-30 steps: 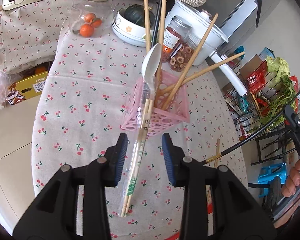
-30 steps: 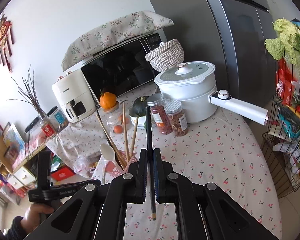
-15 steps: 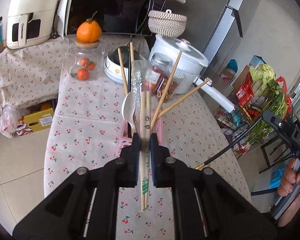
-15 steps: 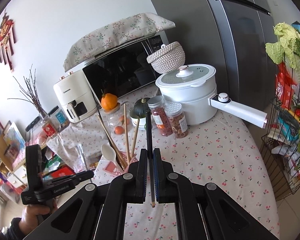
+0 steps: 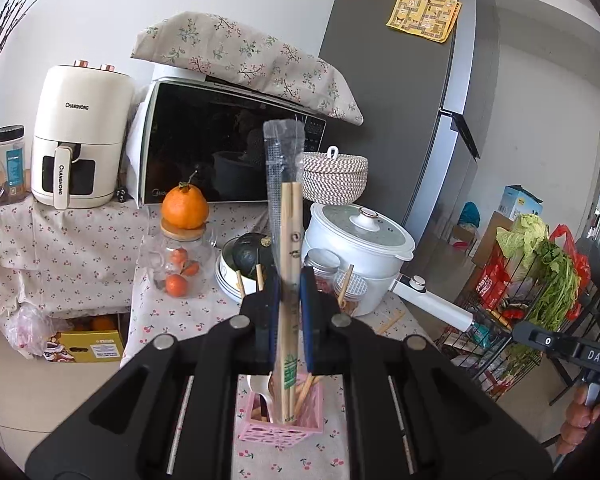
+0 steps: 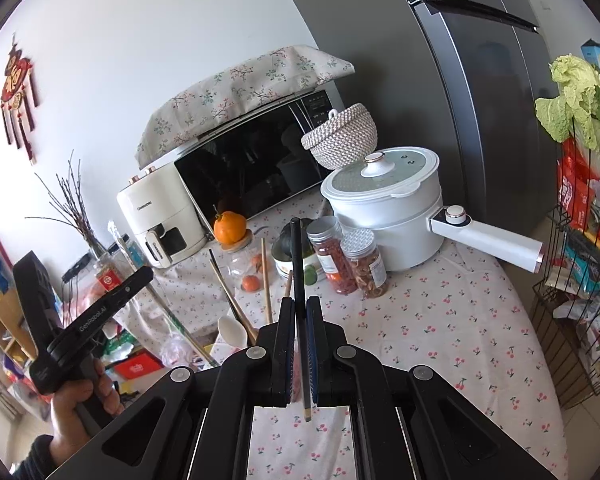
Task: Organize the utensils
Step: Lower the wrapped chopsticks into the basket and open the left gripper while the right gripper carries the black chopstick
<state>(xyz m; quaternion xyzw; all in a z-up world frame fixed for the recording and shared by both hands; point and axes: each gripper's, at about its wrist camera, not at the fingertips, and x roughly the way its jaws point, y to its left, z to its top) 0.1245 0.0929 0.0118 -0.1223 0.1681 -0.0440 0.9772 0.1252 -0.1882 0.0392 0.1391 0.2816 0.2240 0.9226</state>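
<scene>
My left gripper (image 5: pixel 289 300) is shut on a clear-wrapped pair of wooden chopsticks (image 5: pixel 288 216) and holds it upright, its lower end over the pink utensil basket (image 5: pixel 282 430). The basket holds a white spoon (image 5: pixel 260 386) and several wooden chopsticks. My right gripper (image 6: pixel 300 320) is shut on a black chopstick (image 6: pixel 298 268), held upright above the cherry-print table (image 6: pixel 440 320). In the right wrist view the left gripper (image 6: pixel 100 312) is at the left with the wrapped chopsticks (image 6: pixel 156 292), and the spoon (image 6: pixel 232 330) and chopsticks (image 6: pixel 266 280) stick up below it.
A white pot with a long handle (image 6: pixel 384 208), two spice jars (image 6: pixel 348 260), a bowl with a squash (image 5: pixel 246 256), a glass jar topped by an orange (image 5: pixel 184 248), a microwave (image 5: pixel 228 156) and an air fryer (image 5: pixel 80 136) stand at the back. A vegetable rack (image 5: pixel 540 280) is right.
My left gripper closed on the wrapped chopsticks, lifted them off the table and tipped them upright over the basket. The right gripper kept hold of the black chopstick and shifted only slightly.
</scene>
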